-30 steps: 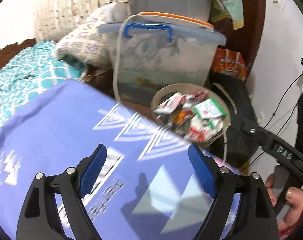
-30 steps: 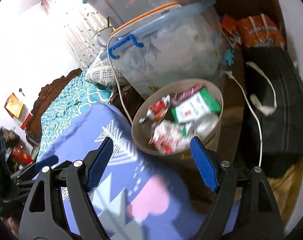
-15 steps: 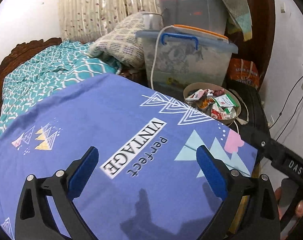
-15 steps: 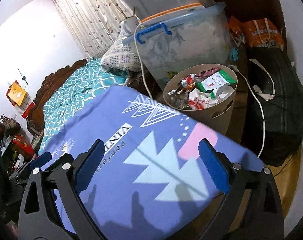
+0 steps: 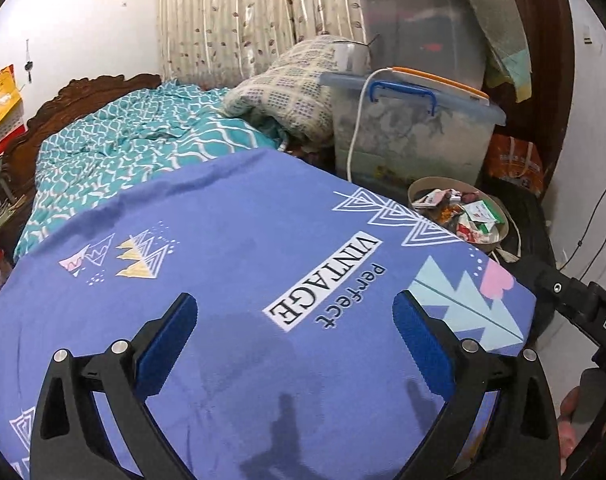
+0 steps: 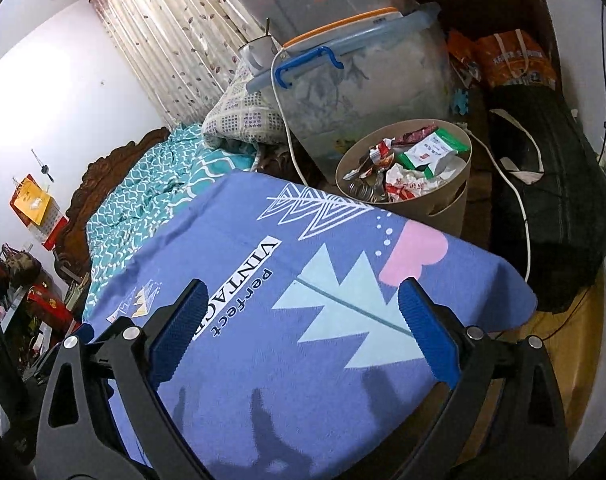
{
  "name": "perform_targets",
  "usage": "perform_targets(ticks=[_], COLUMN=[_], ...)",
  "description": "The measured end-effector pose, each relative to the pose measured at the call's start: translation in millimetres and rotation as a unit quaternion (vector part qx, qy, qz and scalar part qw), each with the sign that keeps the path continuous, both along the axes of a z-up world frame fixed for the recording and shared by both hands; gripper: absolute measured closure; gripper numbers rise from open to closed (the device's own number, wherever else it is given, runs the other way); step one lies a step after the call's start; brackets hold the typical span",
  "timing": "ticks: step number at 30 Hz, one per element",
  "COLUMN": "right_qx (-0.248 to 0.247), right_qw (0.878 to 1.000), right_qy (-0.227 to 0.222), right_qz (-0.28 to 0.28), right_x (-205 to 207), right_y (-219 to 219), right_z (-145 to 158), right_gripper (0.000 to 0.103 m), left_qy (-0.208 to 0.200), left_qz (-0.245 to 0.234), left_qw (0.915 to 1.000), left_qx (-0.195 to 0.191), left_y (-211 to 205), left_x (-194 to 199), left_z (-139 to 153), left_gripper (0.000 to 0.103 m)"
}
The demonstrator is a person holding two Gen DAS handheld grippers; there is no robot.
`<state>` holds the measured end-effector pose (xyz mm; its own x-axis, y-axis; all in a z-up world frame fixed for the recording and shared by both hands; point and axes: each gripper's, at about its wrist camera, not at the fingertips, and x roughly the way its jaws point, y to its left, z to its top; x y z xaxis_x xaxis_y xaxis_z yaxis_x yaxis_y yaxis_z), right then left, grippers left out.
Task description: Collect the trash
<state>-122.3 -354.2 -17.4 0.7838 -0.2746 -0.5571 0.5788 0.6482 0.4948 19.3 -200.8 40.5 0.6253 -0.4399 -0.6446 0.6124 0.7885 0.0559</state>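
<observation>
Your left gripper (image 5: 295,344) and right gripper (image 6: 299,332) both stand with their blue-padded jaws spread wide and nothing between them. Both sets of jaws have just been opening, and they hang above the purple printed tablecloth (image 5: 231,248) without touching anything.

The trash sits in the round beige plastic wastebasket (image 6: 443,208), on the floor just past the far corner of the cloth-covered table and in front of the clear plastic storage box with the blue handle (image 6: 363,88). The basket is filled to its rim with crumpled snack wrappers (image 6: 403,160), among them a white-and-green packet (image 6: 431,152). No loose trash shows on the cloth in either view.

Handling, as a judgement:
- Expect the wrappers to be very light, thin and slick. They will crush flat under the pads and may slip out sideways.
- Take a wrapper at a crumpled fold or sealed edge, not across a flat glossy face.
- The basket looks light and thin-walled. If you must move it, pinch the rim with one jaw inside and one outside.
- A tilted basket will spill, since the load stands level with the rim. Keep it upright.
- A white cable (image 6: 287,128) hangs just beside the basket. Keep your jaws clear of it.
</observation>
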Motion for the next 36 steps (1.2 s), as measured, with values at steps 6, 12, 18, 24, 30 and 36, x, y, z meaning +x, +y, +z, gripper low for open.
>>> perform_targets(ticks=[6, 12, 18, 24, 30, 36], right_qx=[0.003, 0.008, 0.011, 0.000, -0.008, -0.019], right_qw=[1.000, 1.000, 1.000, 1.000, 1.000, 0.999], right_qy=[0.002, 0.002, 0.001, -0.010, -0.016, -0.013], right_qz=[-0.011, -0.024, -0.023, -0.024, -0.022, -0.027], right_x=[0, -5, -6, -10, -12, -15], right_y=[5, 7, 8, 11, 15, 19], right_z=[1, 2, 2, 10, 15, 16], right_gripper=[0.004, 0.004, 0.003, 0.004, 0.003, 0.003], left_qy=[-0.007, -0.010, -0.014, -0.016, -0.030, -0.036], left_qz=[0.003, -0.003, -0.005, -0.002, 0.000, -0.006], left_qw=[0.9999, 0.9997, 0.9995, 0.9995, 0.9994, 0.9993], left_qx=[0.007, 0.023, 0.030, 0.026, 0.020, 0.007], left_y=[7, 5, 3, 5, 8, 11], left_x=[-1, -4, -8, -10, -16, -20], left_z=[0, -1, 0, 2, 10, 15], left_gripper=[0.008, 0.008, 0.008, 0.008, 0.008, 0.008])
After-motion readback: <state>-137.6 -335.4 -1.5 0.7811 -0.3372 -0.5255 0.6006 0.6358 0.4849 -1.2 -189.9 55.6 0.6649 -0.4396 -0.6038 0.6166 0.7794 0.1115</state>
